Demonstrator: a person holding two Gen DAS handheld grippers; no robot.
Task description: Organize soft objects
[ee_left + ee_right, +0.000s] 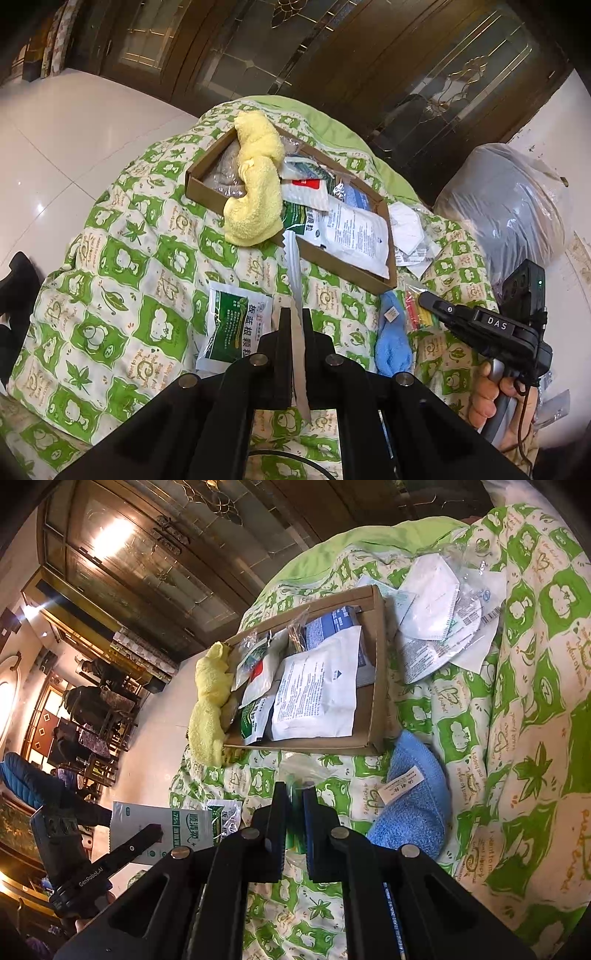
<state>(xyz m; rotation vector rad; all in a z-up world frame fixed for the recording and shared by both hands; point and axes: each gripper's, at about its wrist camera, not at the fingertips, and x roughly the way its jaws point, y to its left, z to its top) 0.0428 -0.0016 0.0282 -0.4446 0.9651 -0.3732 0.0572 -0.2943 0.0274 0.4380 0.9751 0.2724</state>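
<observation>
Left wrist view, left claw [295,325] clamped on flat sachet [295,280], edge-on, long axis pointing toward cardboard box [347,269].

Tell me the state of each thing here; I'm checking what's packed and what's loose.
left gripper: shut on a flat wipes sachet, seen edge-on.
right gripper: shut on a clear plastic bag.
cardboard box: open, holding packets.
yellow towel: draped over the box's edge.
blue towel: loose on the quilt, outside the box.
green-and-white sachet: flat on the quilt.
face masks: beside the box.
</observation>
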